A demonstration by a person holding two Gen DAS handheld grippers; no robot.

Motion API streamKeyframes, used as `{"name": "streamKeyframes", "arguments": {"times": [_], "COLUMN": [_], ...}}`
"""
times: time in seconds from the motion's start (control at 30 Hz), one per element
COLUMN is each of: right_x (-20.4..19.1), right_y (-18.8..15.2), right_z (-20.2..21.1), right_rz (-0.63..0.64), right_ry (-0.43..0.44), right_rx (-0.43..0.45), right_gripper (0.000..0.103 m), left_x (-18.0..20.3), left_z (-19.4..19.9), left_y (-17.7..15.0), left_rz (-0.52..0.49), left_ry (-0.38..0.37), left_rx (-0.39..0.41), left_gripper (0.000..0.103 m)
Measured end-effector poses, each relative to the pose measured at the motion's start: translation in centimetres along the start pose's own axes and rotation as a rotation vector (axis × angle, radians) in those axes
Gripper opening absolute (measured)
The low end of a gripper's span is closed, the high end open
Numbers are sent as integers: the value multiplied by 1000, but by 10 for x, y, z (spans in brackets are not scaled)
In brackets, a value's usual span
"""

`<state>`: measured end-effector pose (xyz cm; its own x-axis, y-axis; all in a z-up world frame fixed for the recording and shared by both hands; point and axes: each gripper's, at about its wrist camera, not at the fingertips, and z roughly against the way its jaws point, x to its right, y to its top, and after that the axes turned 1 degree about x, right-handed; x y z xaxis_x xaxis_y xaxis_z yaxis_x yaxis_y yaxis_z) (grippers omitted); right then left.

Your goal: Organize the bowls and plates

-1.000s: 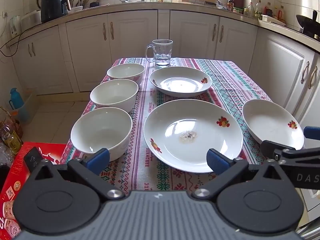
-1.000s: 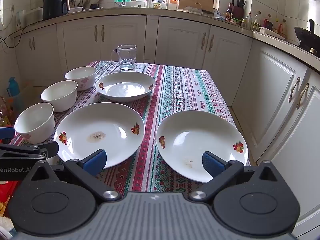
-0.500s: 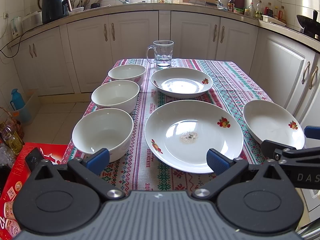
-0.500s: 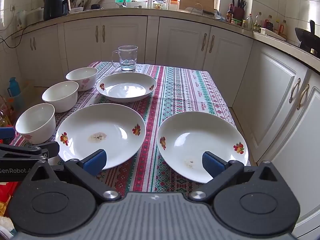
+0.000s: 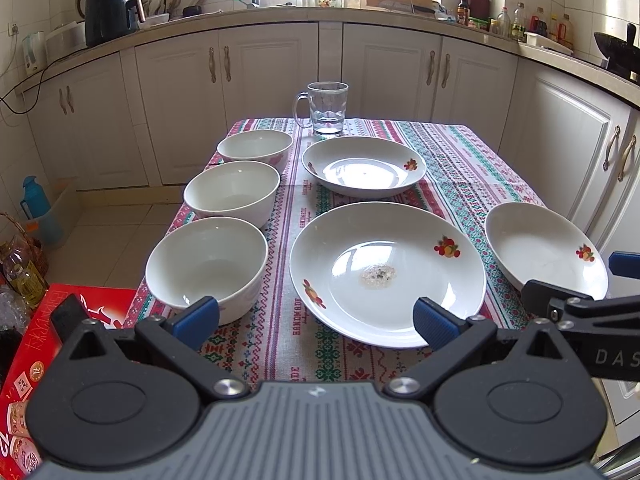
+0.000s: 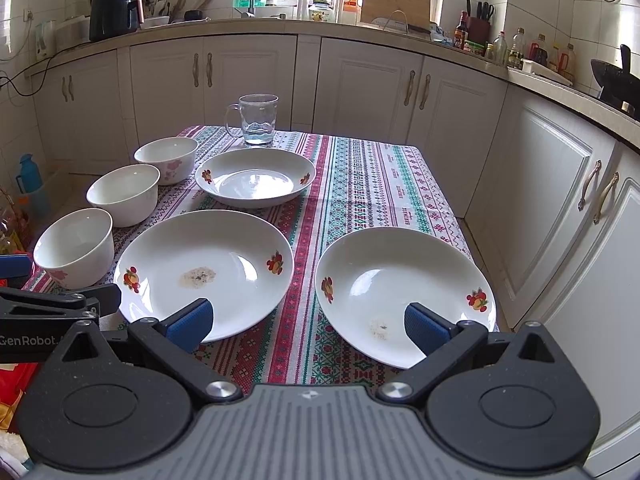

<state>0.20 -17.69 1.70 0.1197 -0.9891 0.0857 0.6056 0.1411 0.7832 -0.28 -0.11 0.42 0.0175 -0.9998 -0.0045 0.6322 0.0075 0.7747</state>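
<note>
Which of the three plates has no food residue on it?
The far plate beside the glass mug. Its centre shows only glare, while the large near plate and the right-hand plate each carry a crusty smear.

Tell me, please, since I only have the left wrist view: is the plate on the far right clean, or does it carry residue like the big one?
Observer: The right plate has a small patch of residue near its front edge.
Operator: Thank you. Is the right gripper open?
Observer: Yes, the right gripper has its jaws wide apart with nothing held between them.
</note>
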Motion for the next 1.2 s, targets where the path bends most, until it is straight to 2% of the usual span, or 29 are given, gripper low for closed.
{"name": "streamKeyframes", "arguments": {"times": [1.2], "right_x": [0], "right_y": [2], "right_z": [5], "right_rz": [2], "right_ry": [8], "right_rx": [11], "right_gripper": [103], "left_x": [0], "left_z": [3], "left_y": [0], "left_rz": [4], "left_ry": [6], "left_rx": [6], "left_gripper": [102]}}
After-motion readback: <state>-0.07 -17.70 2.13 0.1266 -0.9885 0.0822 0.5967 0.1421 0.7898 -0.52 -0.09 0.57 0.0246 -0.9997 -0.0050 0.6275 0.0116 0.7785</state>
